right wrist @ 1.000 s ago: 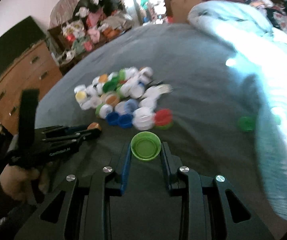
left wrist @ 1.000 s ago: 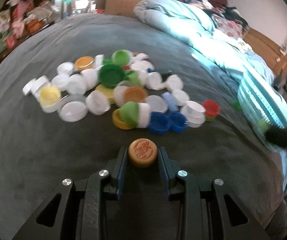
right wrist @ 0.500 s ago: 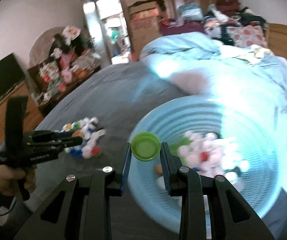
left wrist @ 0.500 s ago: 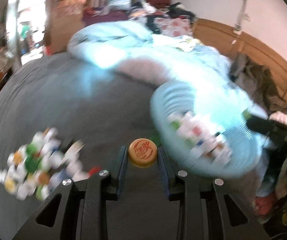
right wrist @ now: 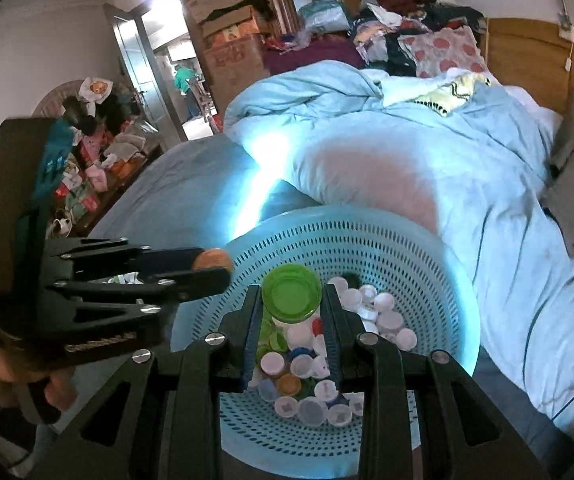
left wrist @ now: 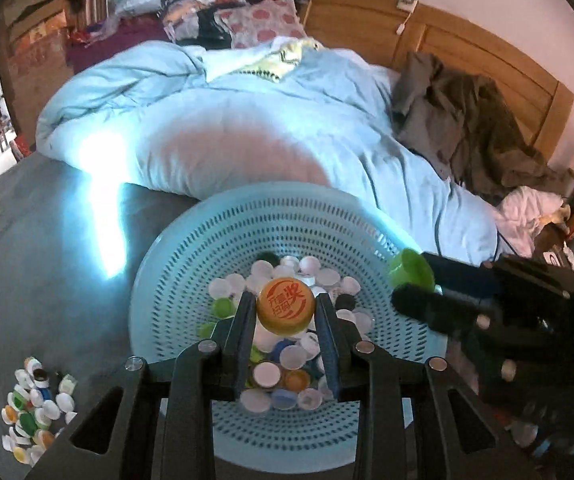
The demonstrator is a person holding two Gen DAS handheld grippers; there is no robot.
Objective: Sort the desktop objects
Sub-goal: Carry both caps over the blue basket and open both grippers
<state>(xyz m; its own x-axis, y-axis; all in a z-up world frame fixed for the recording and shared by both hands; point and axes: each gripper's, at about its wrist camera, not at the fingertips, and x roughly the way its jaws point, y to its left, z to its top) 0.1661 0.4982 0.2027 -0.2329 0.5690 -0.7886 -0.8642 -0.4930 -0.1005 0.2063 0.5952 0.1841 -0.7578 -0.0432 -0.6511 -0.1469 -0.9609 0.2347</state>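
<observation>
Both grippers have swung away from the loose pile of caps [left wrist: 35,412] on the grey bedspread [left wrist: 39,280] and now hang over the pale blue basket [left wrist: 191,256]! Left gripper [left wrist: 285,312], jaws narrowed tight on the orange cap [left wrist: 285,311], red print facing up, held right above the heap of caps in the basket [left wrist: 287,376]. Right gripper [right wrist: 291,300] matches it, pinching the green cap [right wrist: 291,292] by its sides, hollow side up, also above the basket's contents. From the left wrist view the right gripper pokes in from the right over the basket rim, green cap at its tip. From the right wrist view a hand [right wrist: 3,376] grips the left tool's handle at lower left. Pale blue duvet [right wrist: 427,152] bunched up just beyond the basket
</observation>
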